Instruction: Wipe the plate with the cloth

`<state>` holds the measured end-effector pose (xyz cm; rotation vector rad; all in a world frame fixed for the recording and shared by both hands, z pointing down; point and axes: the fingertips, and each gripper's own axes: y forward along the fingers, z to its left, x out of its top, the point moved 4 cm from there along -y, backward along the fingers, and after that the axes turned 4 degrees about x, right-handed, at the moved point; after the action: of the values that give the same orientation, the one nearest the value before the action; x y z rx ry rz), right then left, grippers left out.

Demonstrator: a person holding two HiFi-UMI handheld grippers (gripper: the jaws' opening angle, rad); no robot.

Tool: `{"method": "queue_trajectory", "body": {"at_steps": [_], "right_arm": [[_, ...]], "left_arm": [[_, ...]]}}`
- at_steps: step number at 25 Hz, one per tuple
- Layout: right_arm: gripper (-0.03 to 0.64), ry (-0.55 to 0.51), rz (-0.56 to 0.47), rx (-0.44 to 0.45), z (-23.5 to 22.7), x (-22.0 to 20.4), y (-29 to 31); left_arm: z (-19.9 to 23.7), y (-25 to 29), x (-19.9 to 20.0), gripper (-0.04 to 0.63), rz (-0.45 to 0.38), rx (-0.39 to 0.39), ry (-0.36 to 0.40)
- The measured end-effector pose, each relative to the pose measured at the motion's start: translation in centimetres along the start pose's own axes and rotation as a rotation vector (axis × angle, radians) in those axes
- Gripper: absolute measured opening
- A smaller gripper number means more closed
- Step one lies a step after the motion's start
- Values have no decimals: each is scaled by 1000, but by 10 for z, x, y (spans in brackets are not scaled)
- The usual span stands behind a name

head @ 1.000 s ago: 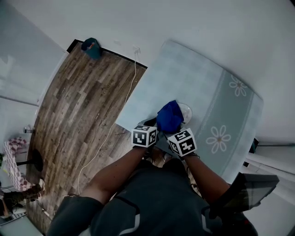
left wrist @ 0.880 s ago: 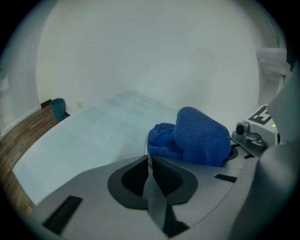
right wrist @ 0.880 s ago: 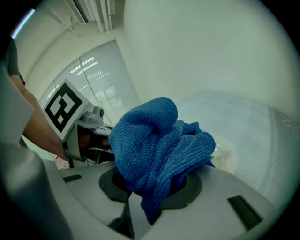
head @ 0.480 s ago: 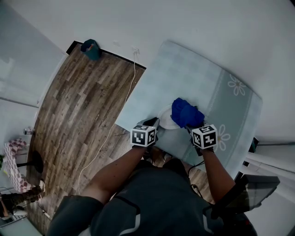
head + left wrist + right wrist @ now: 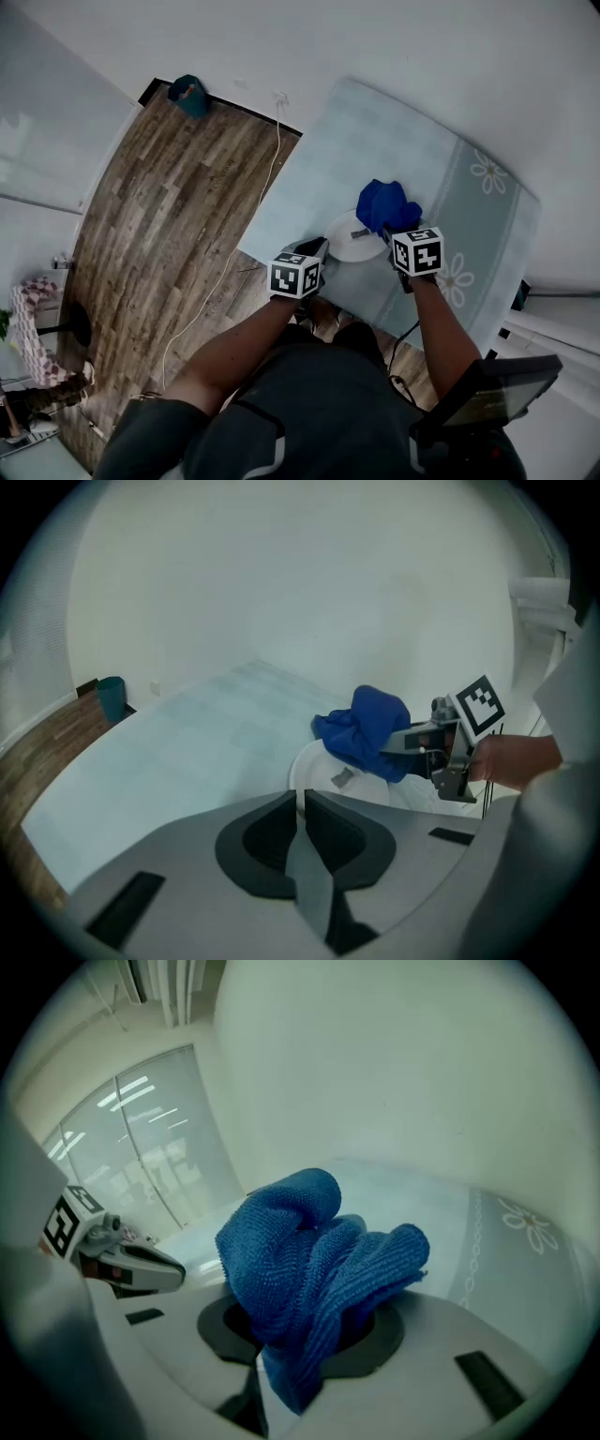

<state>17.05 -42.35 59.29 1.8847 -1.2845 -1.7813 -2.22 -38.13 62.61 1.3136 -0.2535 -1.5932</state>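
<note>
A white plate (image 5: 349,241) lies near the front edge of the table (image 5: 403,141). My left gripper (image 5: 321,247) is shut on the plate's near rim (image 5: 300,789); in the left gripper view its jaws stand almost together with the thin rim between them. A bunched blue cloth (image 5: 385,206) is held in my right gripper (image 5: 387,229), which is shut on it at the plate's right side. The cloth (image 5: 309,1251) fills the right gripper view and hides those jaws. The left gripper view shows the cloth (image 5: 368,728) hanging over the plate's far side.
A pale blue tablecloth with white daisies (image 5: 445,278) covers the table. Wooden floor (image 5: 159,216) lies to the left, with a teal bin (image 5: 189,95) by the wall and a white cable (image 5: 273,155) trailing along the table's left edge.
My right gripper has carried the blue cloth rightward across the plate, from over its left part to its right side. More of the plate shows. The left gripper has stayed put.
</note>
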Motion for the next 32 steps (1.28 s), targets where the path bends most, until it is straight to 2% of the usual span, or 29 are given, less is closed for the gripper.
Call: {"method": "queue_trajectory", "body": {"at_steps": [10,13,15,17,19,21,25,29,32], "right_arm": [[129,16,92,-33,1,-62,-44],[129,57,44,-37,9,-57,-55],[129,47,-12,8,28,-33,-54],[129,21,-47,103,58,-5,-42],[129,-4,-49,198,89,14,-19],[129,-32,-22,240,110,22,12],[129,-72,46,211,124,10,46],[129,-58,42,178,138,-8,36],[129,-6,61,153,143,-29,23]], "left_arm": [[3,0,-3,35,2,-8,-3],[5,-3,-1,35,-16,-4,3],[9,-8,3,35,-41,13,-8],[13,-15,6,35,-61,35,-10],[15,-23,10,35,-82,27,-1],[18,-32,11,35,-100,15,-1],[27,-48,9,35,-116,24,-27],[39,-58,9,35,-138,35,-3],[38,-60,6,35,-133,9,-7]]}}
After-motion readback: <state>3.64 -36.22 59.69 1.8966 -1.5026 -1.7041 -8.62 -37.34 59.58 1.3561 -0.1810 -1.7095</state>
